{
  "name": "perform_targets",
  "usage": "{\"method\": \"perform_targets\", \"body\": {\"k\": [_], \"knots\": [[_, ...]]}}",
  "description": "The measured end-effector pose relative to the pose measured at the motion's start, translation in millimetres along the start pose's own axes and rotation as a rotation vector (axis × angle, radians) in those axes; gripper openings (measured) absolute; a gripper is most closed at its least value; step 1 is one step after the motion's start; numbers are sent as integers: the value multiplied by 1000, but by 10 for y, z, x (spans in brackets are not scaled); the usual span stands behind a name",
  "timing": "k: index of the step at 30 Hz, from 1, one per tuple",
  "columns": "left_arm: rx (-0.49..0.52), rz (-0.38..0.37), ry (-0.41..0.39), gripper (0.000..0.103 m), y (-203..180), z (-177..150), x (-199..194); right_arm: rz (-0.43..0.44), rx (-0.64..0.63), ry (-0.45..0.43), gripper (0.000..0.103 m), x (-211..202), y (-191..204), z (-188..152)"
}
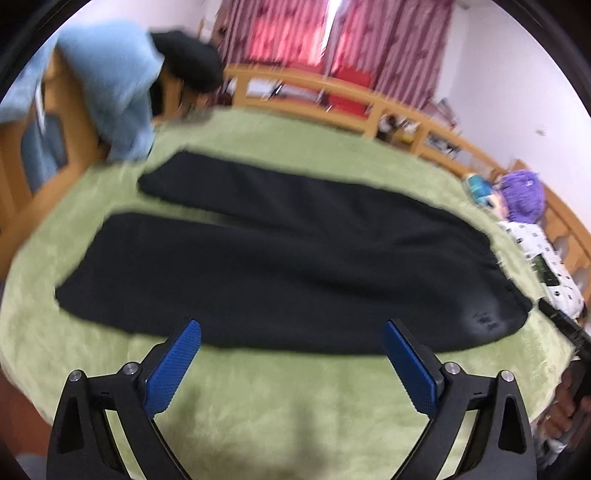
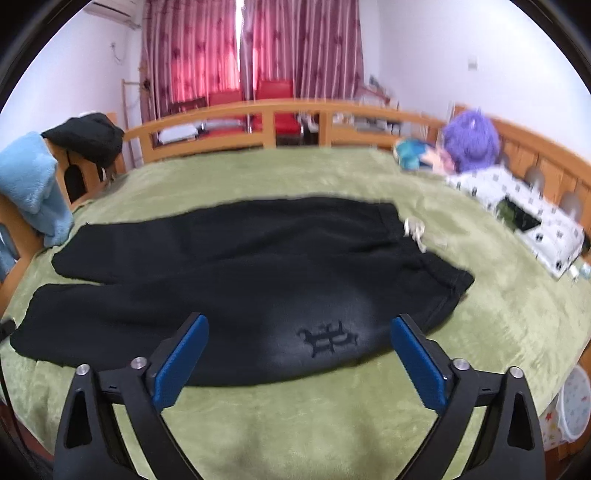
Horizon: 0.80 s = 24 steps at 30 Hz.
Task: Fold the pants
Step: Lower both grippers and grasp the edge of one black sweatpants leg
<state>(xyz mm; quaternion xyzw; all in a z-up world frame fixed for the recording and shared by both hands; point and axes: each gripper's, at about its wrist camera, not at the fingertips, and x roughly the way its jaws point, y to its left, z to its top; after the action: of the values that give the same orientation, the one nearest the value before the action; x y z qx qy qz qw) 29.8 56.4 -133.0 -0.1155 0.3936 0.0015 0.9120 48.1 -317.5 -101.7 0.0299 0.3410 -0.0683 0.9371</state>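
The black fleece pants (image 2: 236, 273) lie flat, legs apart, on the green plush bed (image 2: 332, 424), ready for folding; left claw (image 1: 291, 363) and right claw (image 2: 299, 363) hover wide, empty.

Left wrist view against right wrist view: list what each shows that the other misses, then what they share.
Only the left wrist view shows the right gripper at the frame's right edge. Only the right wrist view shows the air conditioner, the patterned bin and the embroidered logo sharply. Both show the black pants laid flat on the green blanket, the purple plush, and open gripper fingers.
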Motion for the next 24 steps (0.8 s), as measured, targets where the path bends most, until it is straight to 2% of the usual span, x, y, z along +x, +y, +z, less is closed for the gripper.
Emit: {"method": "perform_targets", "body": {"k": [2,4,6,8,12,15,18,21,24], "knots": [[-58,-16,36,84,145,-86,152,14,30,14,94,104,-120,-43],[-112,19,79,83,305,-138,332,6,50,45,90,227,-223,-105],[-132,32,78,82,407,-154,429,5,67,77,82,360,-342,-189],[-155,65,67,82,512,-146,500,-6,84,96,78,498,-468,-279],[-265,67,65,82,797,-96,660,-30,161,134,78,742,-776,-452],[-320,69,79,82,912,-106,821,-8,285,148,78,900,-1050,-528],[-324,78,86,82,941,-126,958,40,398,157,78,1060,-1252,-559],[-325,80,57,83,953,-144,995,71,483,183,79,1253,-1356,-565],[-352,72,41,83,990,-168,1002,81,500,169,79,1370,-1363,-517]]}}
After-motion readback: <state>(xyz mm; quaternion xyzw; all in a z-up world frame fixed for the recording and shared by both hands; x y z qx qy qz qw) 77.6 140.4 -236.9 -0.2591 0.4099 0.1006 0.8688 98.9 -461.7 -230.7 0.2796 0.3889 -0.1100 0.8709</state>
